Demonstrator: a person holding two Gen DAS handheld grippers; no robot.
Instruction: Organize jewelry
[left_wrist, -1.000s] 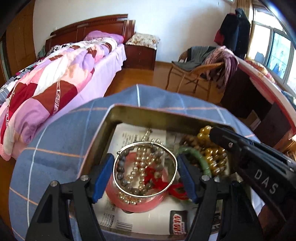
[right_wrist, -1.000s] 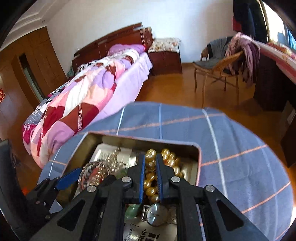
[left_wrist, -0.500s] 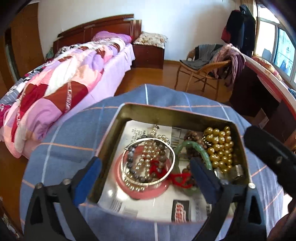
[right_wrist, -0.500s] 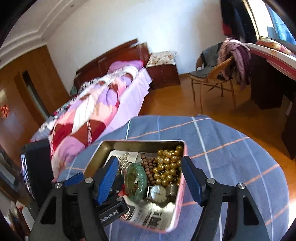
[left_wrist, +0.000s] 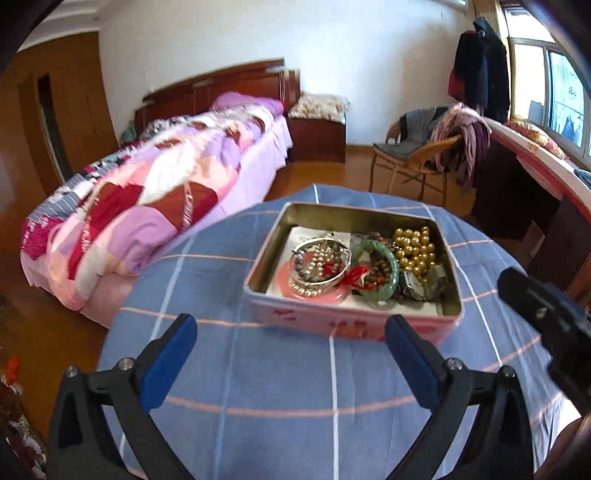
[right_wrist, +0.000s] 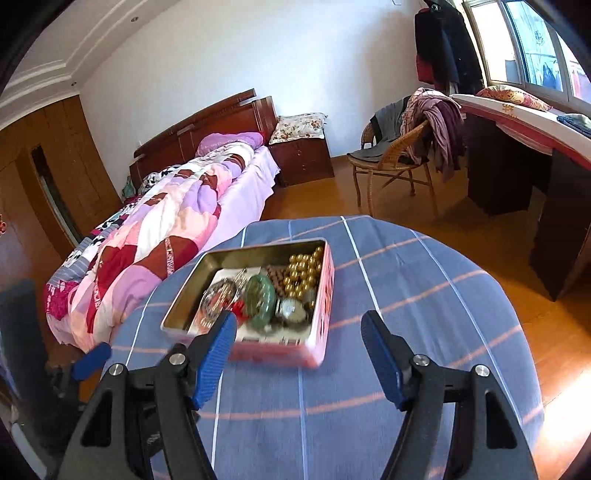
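A pink tin box (left_wrist: 352, 326) stands open on the round table with the blue checked cloth (left_wrist: 277, 387). It holds a silver bangle (left_wrist: 321, 264), a green bangle (left_wrist: 375, 271), gold beads (left_wrist: 413, 249), brown beads and a watch (right_wrist: 293, 309). The box also shows in the right wrist view (right_wrist: 317, 325). My left gripper (left_wrist: 290, 349) is open and empty, held above the cloth in front of the box. My right gripper (right_wrist: 299, 349) is open and empty, also short of the box.
A bed with a patchwork quilt (left_wrist: 147, 206) lies to the left of the table. A wicker chair with clothes (right_wrist: 402, 162) and a dark desk (right_wrist: 524, 173) stand at the right. The wooden floor (right_wrist: 554, 332) surrounds the table.
Both grippers have pulled back and up out of the box. The right gripper, shut on the gold beads a second ago, has opened and left them in the box.
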